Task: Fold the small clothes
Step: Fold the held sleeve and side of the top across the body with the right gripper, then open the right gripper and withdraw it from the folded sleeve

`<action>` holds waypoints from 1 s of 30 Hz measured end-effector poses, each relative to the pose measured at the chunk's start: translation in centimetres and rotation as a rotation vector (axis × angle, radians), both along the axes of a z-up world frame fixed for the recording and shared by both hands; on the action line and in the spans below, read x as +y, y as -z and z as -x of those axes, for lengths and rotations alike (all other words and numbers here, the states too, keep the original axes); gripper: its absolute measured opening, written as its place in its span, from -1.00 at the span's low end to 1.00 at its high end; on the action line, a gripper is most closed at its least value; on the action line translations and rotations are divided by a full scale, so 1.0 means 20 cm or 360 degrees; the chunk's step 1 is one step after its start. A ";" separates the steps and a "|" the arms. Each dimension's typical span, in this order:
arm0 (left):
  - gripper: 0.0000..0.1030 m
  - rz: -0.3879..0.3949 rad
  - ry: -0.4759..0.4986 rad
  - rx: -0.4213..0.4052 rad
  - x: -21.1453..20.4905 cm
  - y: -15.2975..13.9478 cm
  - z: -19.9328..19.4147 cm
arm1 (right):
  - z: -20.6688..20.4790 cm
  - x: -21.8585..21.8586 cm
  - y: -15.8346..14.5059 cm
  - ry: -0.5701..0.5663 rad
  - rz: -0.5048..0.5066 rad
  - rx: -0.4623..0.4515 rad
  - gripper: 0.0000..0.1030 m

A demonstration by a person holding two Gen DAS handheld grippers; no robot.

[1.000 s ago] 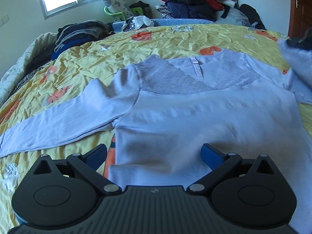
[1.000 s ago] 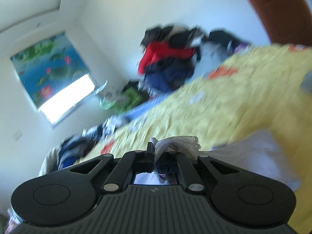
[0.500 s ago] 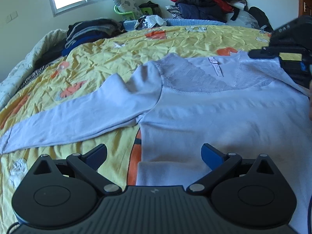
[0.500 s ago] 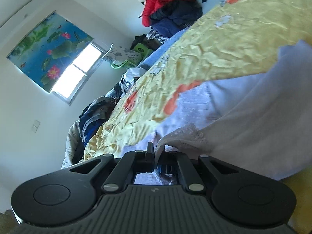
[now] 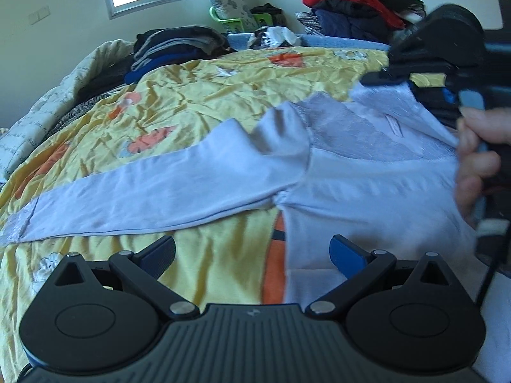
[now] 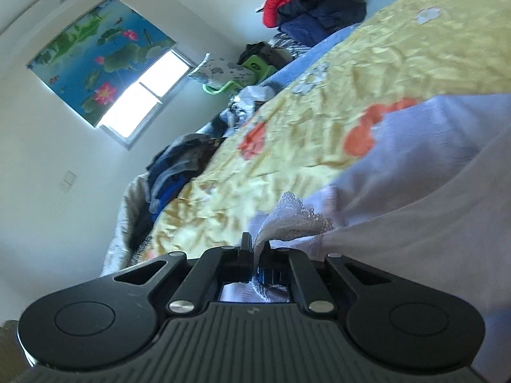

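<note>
A pale lavender long-sleeved top (image 5: 367, 191) with a lace yoke lies on the yellow flowered bedspread (image 5: 191, 95). Its left sleeve (image 5: 143, 198) stretches out flat to the left. My left gripper (image 5: 252, 250) is open and empty, low over the top's lower left hem. My right gripper (image 6: 255, 249) is shut on the lace edge of the top (image 6: 297, 217) and holds it lifted. In the left wrist view the right gripper (image 5: 386, 75) shows at upper right over the neckline, with the hand (image 5: 479, 159) holding it.
Piles of dark folded clothes (image 5: 172, 48) sit at the bed's far left. A red and navy heap (image 5: 348, 6) stands at the back right. A green chair with a pillow (image 5: 233, 12) is under the window. A quilt (image 5: 38, 121) edges the bed's left side.
My right gripper carried the lace edge leftward across the top, toward the neckline. My left gripper shifted left, from over the body to the hem's left corner, still open.
</note>
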State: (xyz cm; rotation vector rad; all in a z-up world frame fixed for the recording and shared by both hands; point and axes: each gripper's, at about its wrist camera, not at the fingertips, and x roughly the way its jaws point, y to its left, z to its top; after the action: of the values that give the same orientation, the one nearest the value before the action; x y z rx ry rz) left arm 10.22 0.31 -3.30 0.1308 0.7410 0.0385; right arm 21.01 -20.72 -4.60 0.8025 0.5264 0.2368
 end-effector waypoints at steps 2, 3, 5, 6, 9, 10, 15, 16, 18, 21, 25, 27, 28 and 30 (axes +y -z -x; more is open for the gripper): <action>1.00 0.0002 -0.0014 0.0003 0.03 0.00 0.00 | -0.03 0.06 -0.01 -0.0070 -0.0032 -0.0055 -0.83; 1.00 0.0001 -0.0021 0.0003 0.04 0.00 0.00 | -0.04 0.10 -0.02 -0.0114 -0.0034 -0.0070 -0.83; 1.00 0.0002 -0.0043 0.0004 0.07 0.00 0.00 | -0.06 0.17 -0.02 -0.0170 -0.0017 -0.0067 -0.83; 1.00 0.0007 -0.0053 0.0005 0.08 0.00 0.00 | -0.07 0.20 -0.02 -0.0189 -0.0002 -0.0058 -0.83; 1.00 0.0026 -0.0086 0.0008 0.13 0.00 0.00 | -0.08 0.27 0.00 -0.0231 0.0008 -0.0017 -0.83; 1.00 0.0028 -0.0094 0.0009 0.14 0.00 0.00 | -0.08 0.29 0.01 -0.0249 0.0001 -0.0008 -0.83; 1.00 0.0037 -0.0122 0.0009 0.18 0.00 0.00 | -0.07 0.38 0.06 -0.0283 0.0082 0.0042 -0.83; 1.00 0.0039 -0.0126 0.0014 0.19 0.01 0.00 | -0.07 0.40 0.07 -0.0286 0.0095 0.0045 -0.82; 1.00 0.0039 -0.0130 0.0017 0.20 0.01 0.00 | -0.08 0.42 0.07 -0.0297 0.0134 0.0051 -0.71; 1.00 0.0042 -0.0139 0.0015 0.21 0.01 0.00 | -0.09 0.46 0.08 -0.0339 0.0137 0.0077 -0.56; 1.00 0.0058 -0.0150 0.0036 0.23 0.02 0.00 | -0.10 0.51 0.06 -0.0409 0.0114 0.0092 -0.39; 1.00 0.0067 -0.0150 0.0048 0.23 0.02 -0.01 | -0.10 0.53 0.05 -0.0480 0.0094 0.0110 -0.31; 1.00 0.0069 -0.0148 0.0052 0.24 0.02 -0.01 | -0.10 0.54 0.05 -0.0506 0.0081 0.0124 -0.25; 1.00 0.0066 -0.0150 0.0057 0.24 0.03 0.00 | -0.09 0.54 0.05 -0.0541 0.0041 0.0109 -0.24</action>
State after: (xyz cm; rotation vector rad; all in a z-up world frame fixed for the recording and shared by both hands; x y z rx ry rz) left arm 10.29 5.10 -3.88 0.0572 0.7833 0.1107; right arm 22.75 -10.00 -5.52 0.6948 0.7293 0.5158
